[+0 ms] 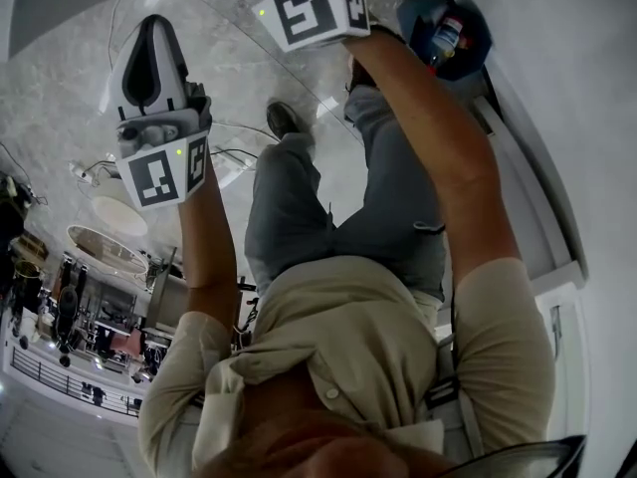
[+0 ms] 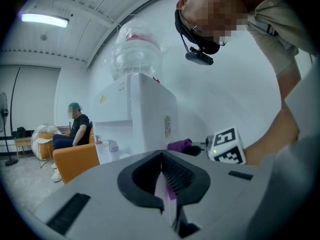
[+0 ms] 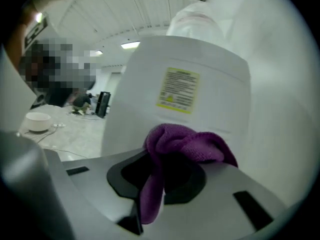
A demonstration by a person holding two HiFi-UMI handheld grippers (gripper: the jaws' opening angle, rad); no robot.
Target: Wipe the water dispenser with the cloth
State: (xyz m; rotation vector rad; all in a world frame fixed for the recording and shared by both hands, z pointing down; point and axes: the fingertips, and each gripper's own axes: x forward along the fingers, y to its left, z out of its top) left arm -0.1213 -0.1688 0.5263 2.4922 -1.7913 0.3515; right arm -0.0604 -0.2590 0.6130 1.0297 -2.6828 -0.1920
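The white water dispenser [image 3: 185,69] with a yellow label [image 3: 179,90] stands close in front of my right gripper [image 3: 155,184]. That gripper is shut on a purple cloth [image 3: 185,144], which bunches up over the jaws just short of the dispenser's side. In the left gripper view the dispenser [image 2: 145,119] carries a clear bottle [image 2: 136,49], and the cloth [image 2: 180,145] shows beside the right gripper's marker cube [image 2: 227,146]. My left gripper [image 2: 162,184] is shut and held away from the dispenser, to its left [image 1: 154,28]. The head view shows only the right gripper's cube [image 1: 318,8].
A person sits on an orange armchair [image 2: 75,161] beyond the dispenser. A white bowl [image 3: 37,120] and cables lie on the marble floor [image 1: 229,38]. A blue round container [image 1: 443,33] sits by the white wall at the right. My own legs stand below.
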